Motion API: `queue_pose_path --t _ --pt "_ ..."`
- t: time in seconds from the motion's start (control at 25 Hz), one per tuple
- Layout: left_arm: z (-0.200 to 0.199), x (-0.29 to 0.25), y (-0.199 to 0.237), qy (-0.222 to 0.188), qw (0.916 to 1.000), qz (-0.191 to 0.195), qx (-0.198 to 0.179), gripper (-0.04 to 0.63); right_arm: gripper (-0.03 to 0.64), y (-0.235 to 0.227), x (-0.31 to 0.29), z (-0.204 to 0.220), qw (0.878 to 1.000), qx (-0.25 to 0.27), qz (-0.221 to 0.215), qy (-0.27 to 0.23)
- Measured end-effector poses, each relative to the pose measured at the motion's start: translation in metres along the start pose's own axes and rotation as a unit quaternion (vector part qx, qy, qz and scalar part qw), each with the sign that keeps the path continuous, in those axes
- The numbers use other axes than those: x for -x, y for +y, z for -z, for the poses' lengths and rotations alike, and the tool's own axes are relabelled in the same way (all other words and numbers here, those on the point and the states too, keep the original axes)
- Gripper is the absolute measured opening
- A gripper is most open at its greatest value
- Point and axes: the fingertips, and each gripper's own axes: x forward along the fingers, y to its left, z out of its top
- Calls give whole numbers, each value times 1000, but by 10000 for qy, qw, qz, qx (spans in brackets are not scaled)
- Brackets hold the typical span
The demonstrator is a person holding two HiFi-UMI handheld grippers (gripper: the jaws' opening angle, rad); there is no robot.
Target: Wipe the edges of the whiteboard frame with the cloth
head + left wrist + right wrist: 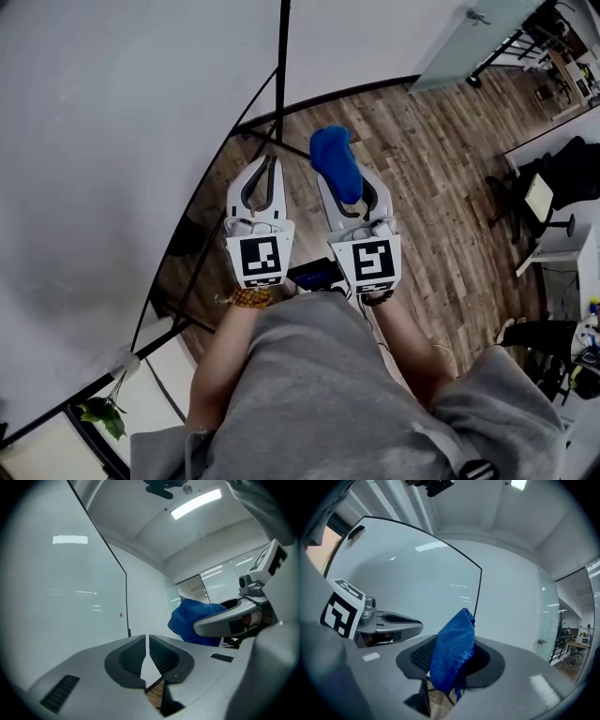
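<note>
The cloth (336,161), a blue bunch, stood up out of the right gripper (451,662), whose jaws were clamped on its lower part. Its free end rose above the fingertips. It was not on the whiteboard frame (480,585) as far as I could judge; in the head view a strip of wooden floor (422,187) showed between the cloth and the foot of the board.

What mattered to me was the frame's right-hand edge. It was a thin dark strip running upright, so its long axis lay top to bottom. In the right gripper view that edge rose directly behind the top of the cloth, ahead of the jaws and barely to the right. In the head view it came down between the two grippers, left of the cloth. So I judged the cloth already roughly lined up with the edge, needing a push forward and a slight shift left to meet it, then travel along the strip's length.

The left gripper (146,654) hung beside the right one, its jaws drawn together with only a sliver between the pads and nothing held. Its tips sat closer to the line of the edge than the cloth did, but without a cloth it could not wipe. The board's white face filled the space to the left of both grippers.
</note>
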Motion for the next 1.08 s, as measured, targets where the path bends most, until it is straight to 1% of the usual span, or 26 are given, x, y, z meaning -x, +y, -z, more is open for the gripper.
queue_pose_path --t 0.16,0.32,0.4,0.52,0.76,1.08 --pt "6 2 -8 74 9999 89 35 29 170 1 3 8 9999 -35 -93 81" --pt "14 5 -14 189 9997 139 28 29 170 1 8 16 9997 -176 -107 120" --pt "17 7 -18 235 9996 163 23 29 170 0 11 18 9998 -137 -99 137" --pt "24 8 -24 310 9993 195 30 29 170 -1 16 22 9998 70 -131 142" --pt "35 11 -44 454 9984 324 1 29 170 -8 28 37 9994 -7 -266 215" --pt "51 20 -60 597 9975 386 6 29 169 -13 45 63 9982 -71 -505 313"
